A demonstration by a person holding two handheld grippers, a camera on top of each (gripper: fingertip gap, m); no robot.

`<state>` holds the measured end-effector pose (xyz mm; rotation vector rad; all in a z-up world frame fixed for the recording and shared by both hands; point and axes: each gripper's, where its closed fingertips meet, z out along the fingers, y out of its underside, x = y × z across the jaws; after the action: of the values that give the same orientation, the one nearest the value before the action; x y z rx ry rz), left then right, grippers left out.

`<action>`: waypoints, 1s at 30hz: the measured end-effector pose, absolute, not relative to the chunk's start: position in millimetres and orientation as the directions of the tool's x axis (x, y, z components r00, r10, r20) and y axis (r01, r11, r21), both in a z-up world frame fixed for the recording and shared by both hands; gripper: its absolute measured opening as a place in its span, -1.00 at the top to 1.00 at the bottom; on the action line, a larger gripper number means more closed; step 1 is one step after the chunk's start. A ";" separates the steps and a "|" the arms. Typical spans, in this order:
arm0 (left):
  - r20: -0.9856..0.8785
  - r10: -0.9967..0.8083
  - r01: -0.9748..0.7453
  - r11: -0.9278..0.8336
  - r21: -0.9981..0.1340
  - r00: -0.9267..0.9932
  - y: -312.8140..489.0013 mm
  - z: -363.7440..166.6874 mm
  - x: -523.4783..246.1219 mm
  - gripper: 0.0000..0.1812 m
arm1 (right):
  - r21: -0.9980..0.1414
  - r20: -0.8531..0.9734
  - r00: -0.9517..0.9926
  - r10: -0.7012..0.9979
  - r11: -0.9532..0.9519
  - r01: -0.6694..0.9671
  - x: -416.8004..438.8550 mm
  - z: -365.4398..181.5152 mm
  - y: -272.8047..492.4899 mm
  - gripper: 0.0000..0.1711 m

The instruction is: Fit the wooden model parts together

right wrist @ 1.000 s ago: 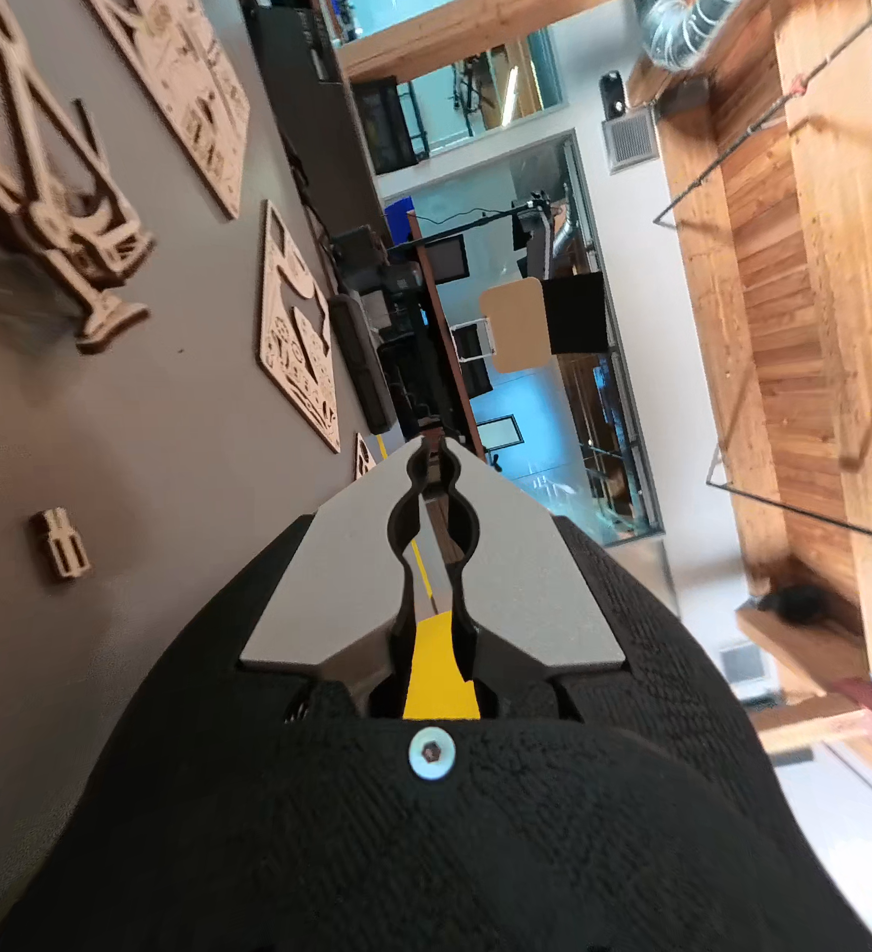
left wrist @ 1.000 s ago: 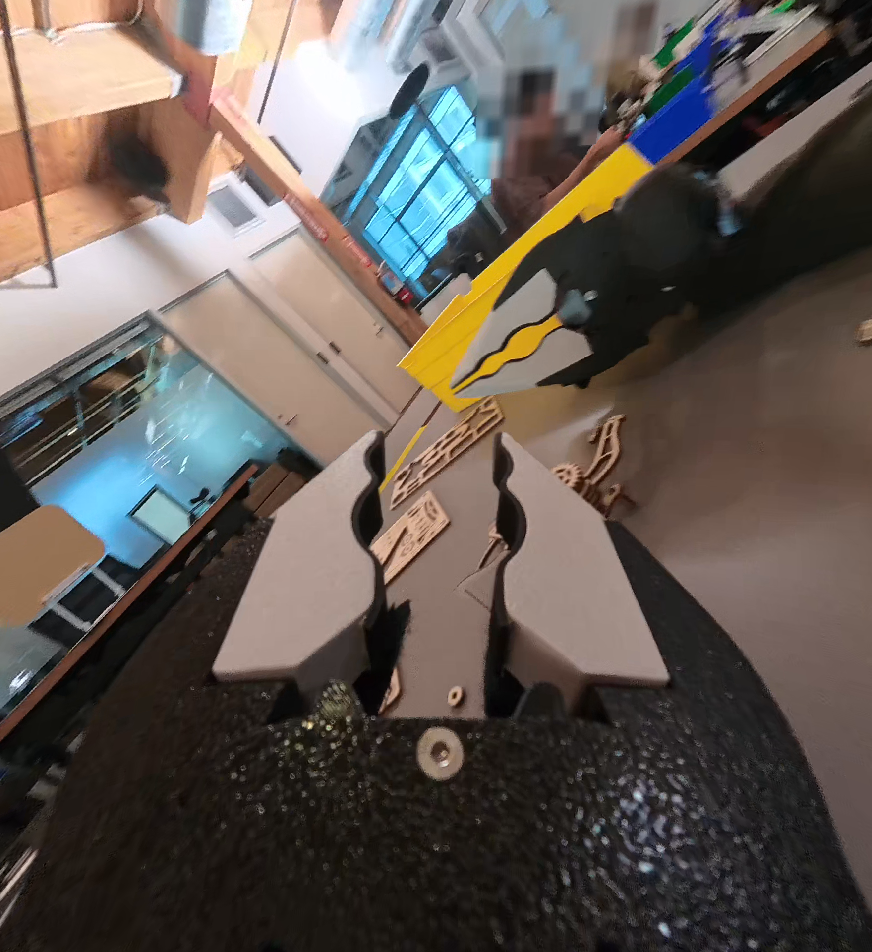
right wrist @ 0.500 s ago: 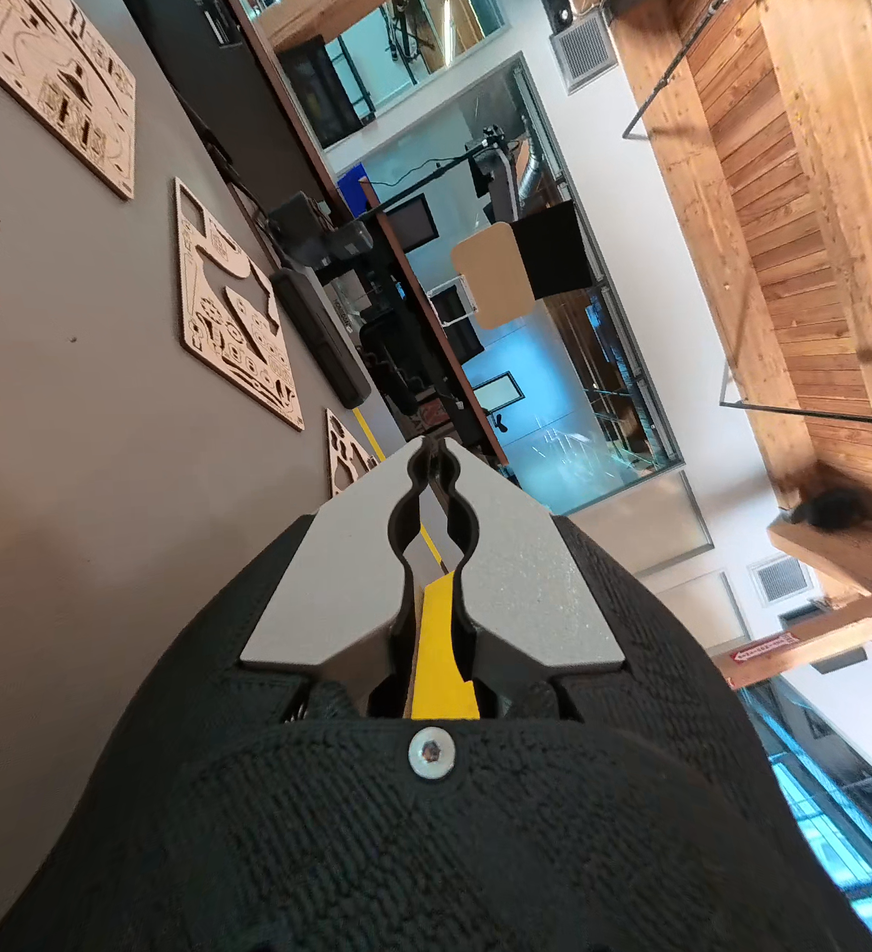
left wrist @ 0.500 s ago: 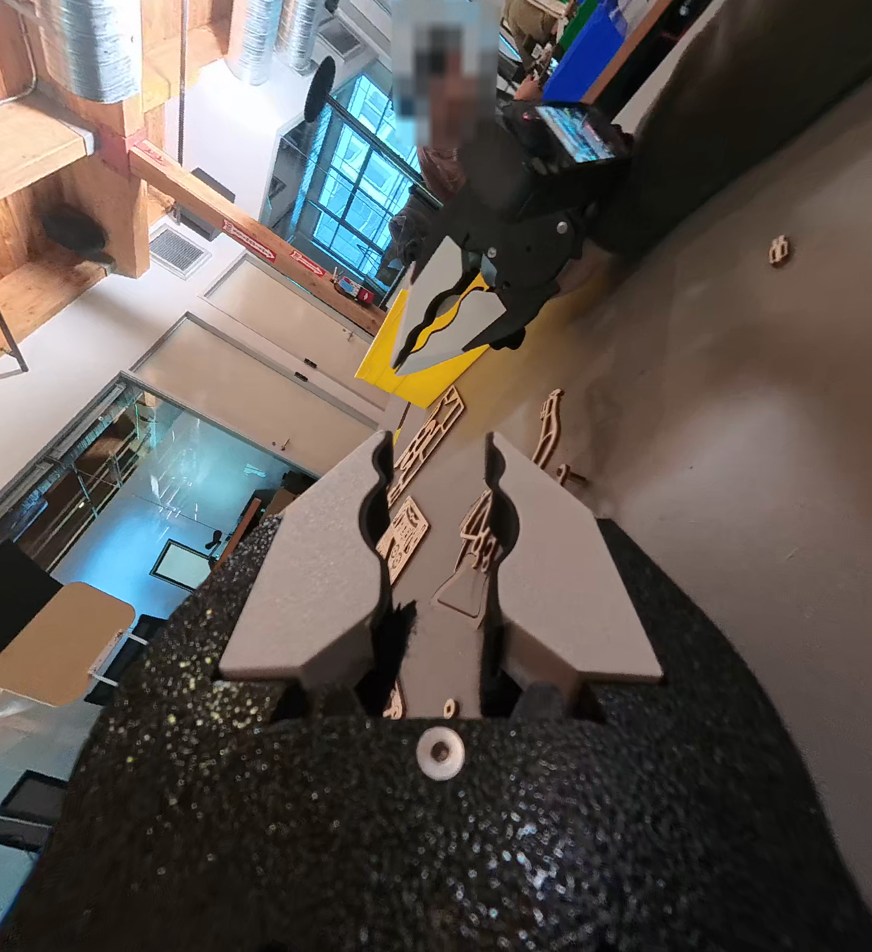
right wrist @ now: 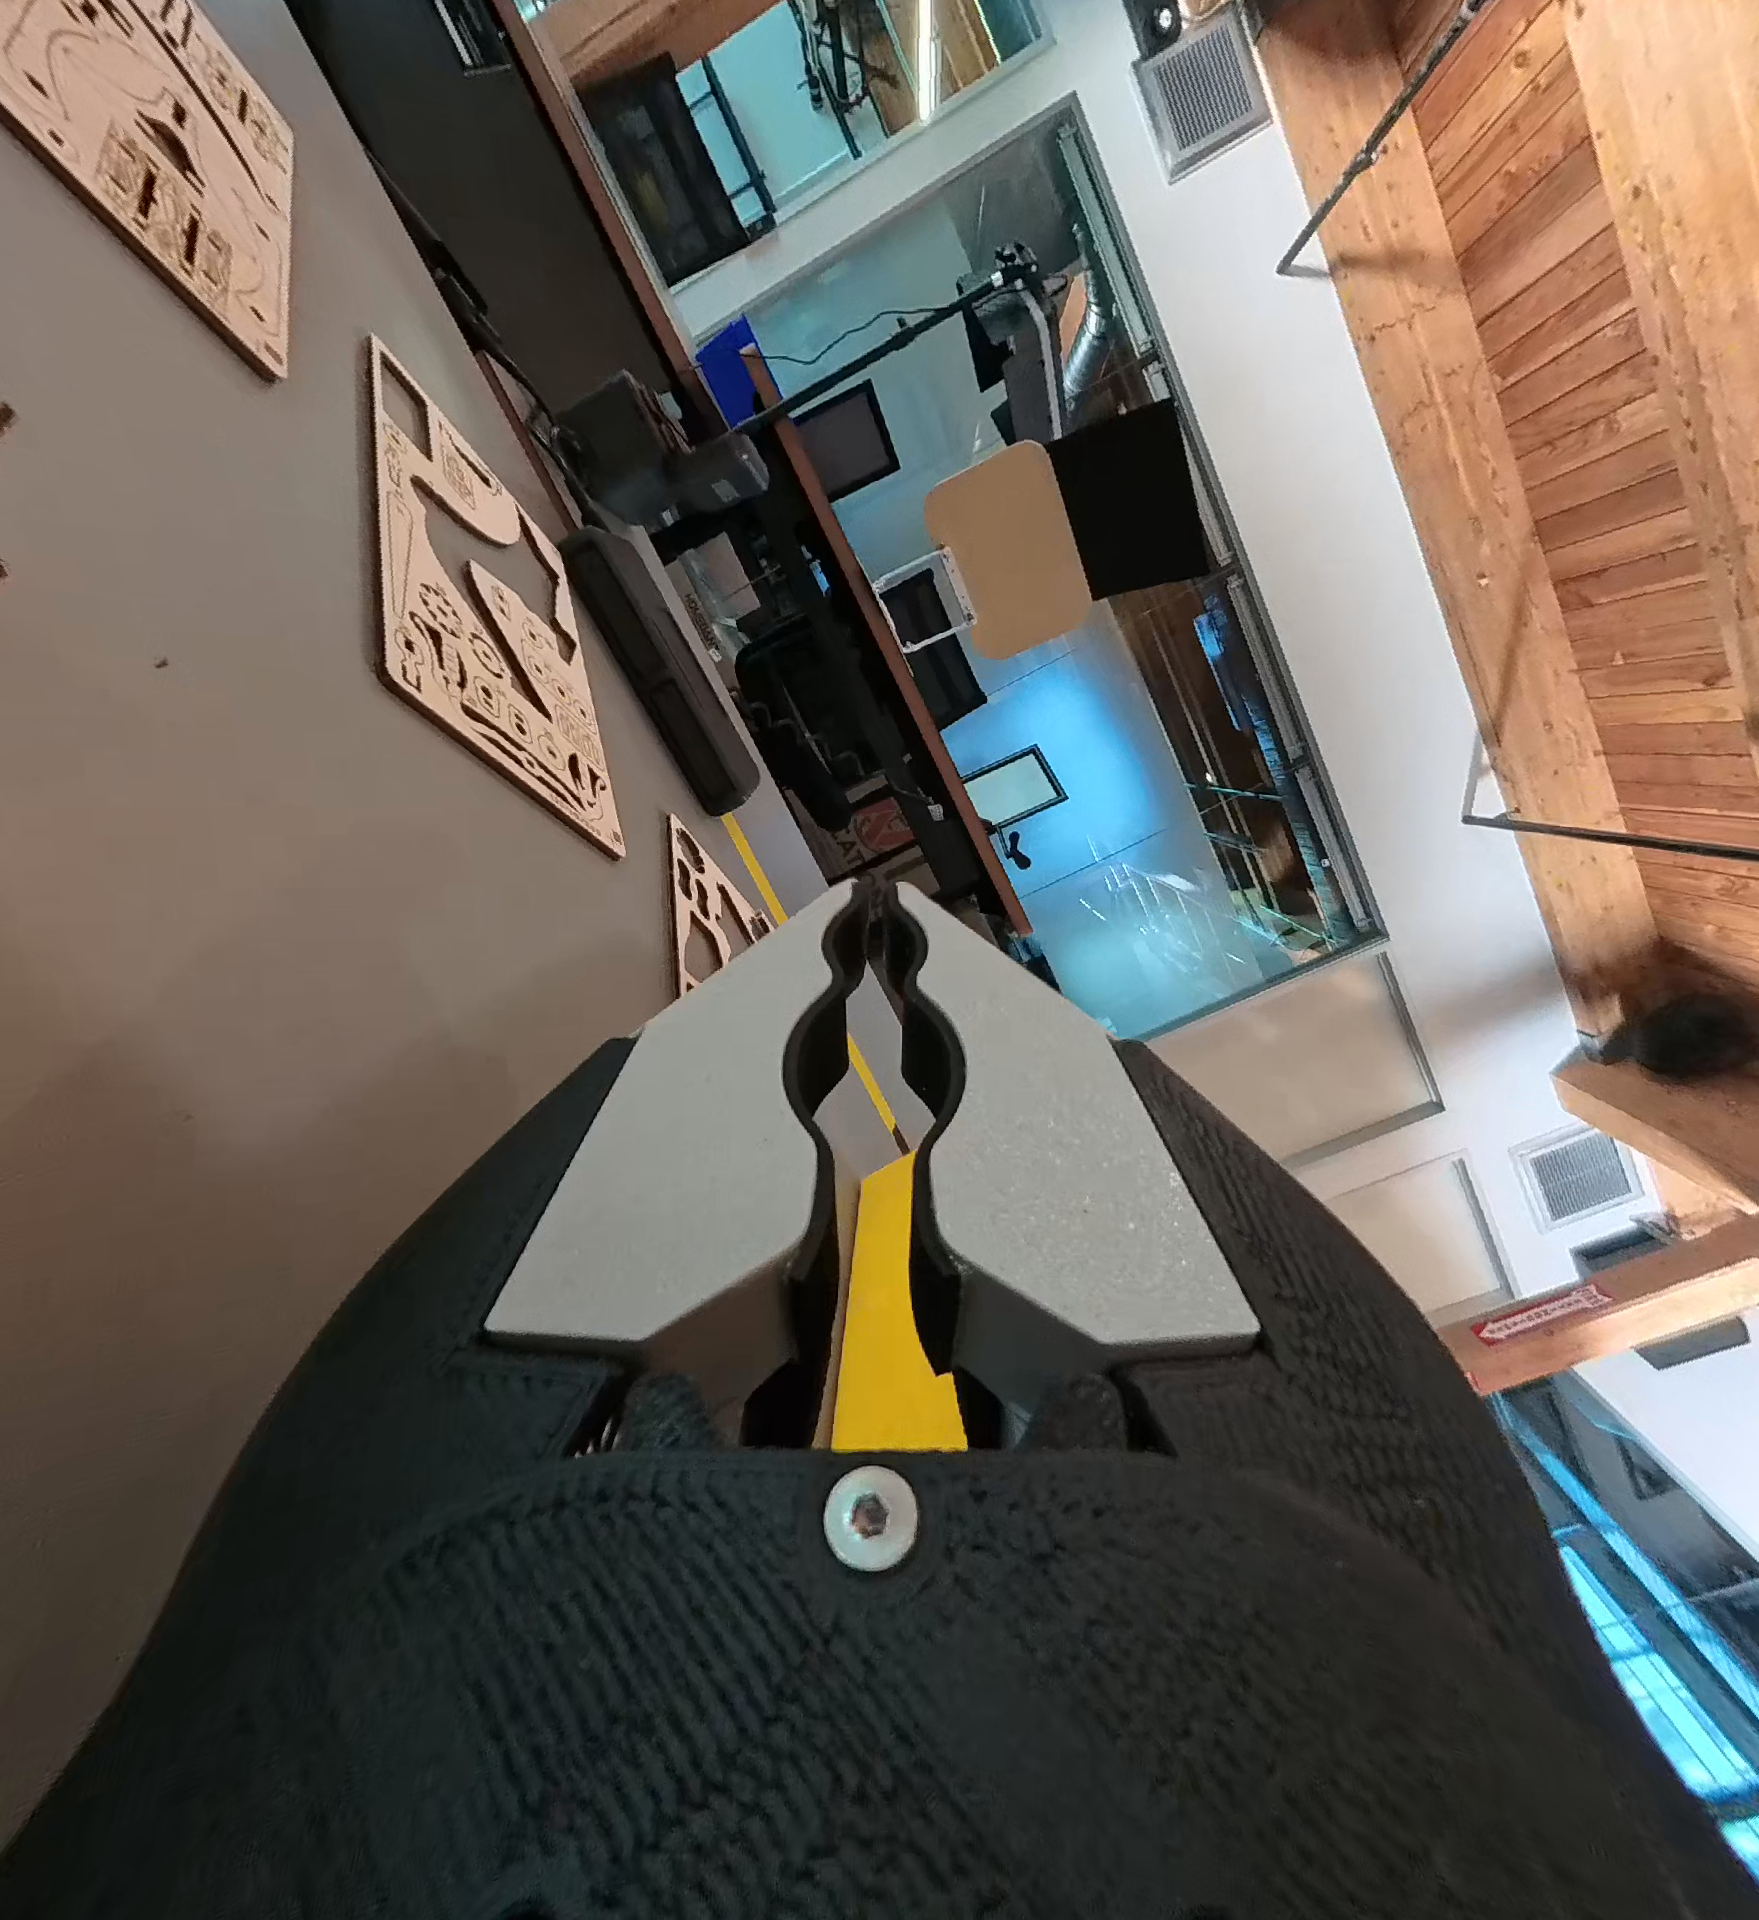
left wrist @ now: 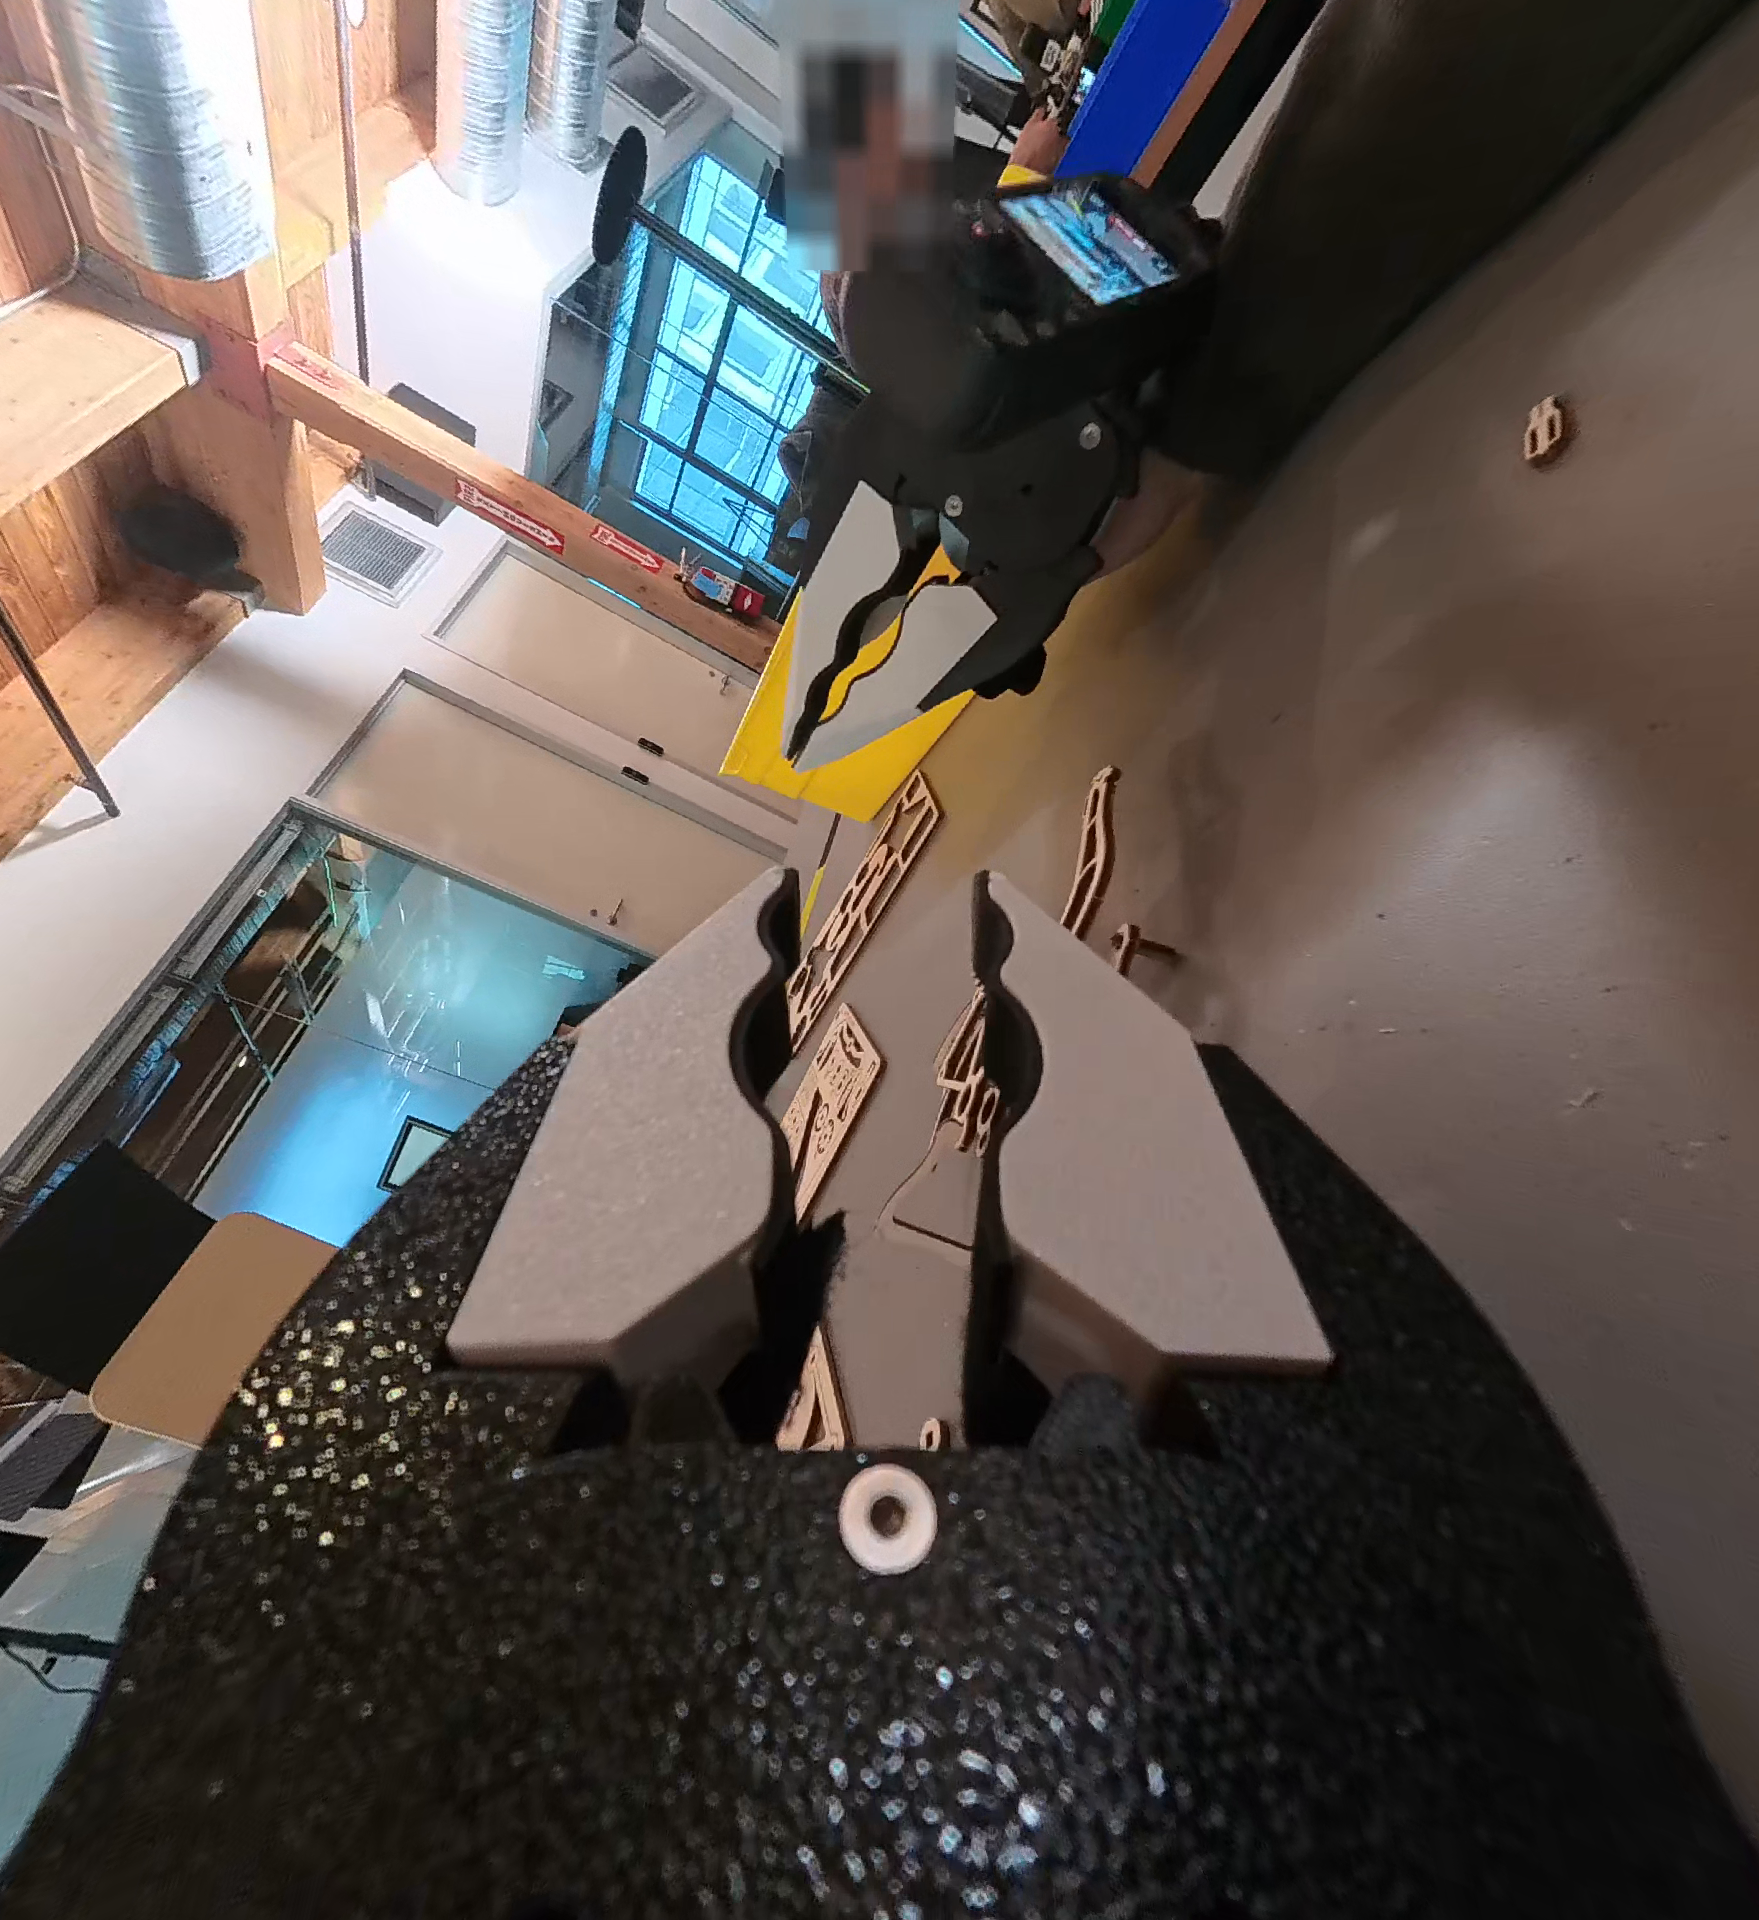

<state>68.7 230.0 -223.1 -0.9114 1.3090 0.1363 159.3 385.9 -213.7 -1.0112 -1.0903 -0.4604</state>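
**Two grippers aloft, both empty**

Two grippers hang over the grey table. Left gripper: fingers apart, nothing between them; wooden parts lie just beyond its tips. Right gripper: tips together on nothing, with part sheets off to its left.

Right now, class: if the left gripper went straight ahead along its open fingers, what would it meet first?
Probably the wooden model piece on the grey table just beyond the left gripper; depth is uncertain.
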 end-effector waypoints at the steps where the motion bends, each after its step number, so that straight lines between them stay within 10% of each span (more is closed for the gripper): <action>1: -0.867 -0.395 -0.566 0.657 -0.498 0.303 230.4 -223.5 68.6 0.66 | -0.451 0.887 0.436 0.154 0.498 0.741 159.6 -213.0 385.8 1.00; 30: -0.861 -0.391 -0.548 0.665 -0.508 0.324 228.8 -219.5 66.9 0.72 | -0.584 0.802 0.559 0.207 0.463 0.666 173.4 -204.3 391.0 1.00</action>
<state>66.9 228.8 -219.5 -0.9015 1.2866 0.1233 173.4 391.0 -204.3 -1.0863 -0.9734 -0.3448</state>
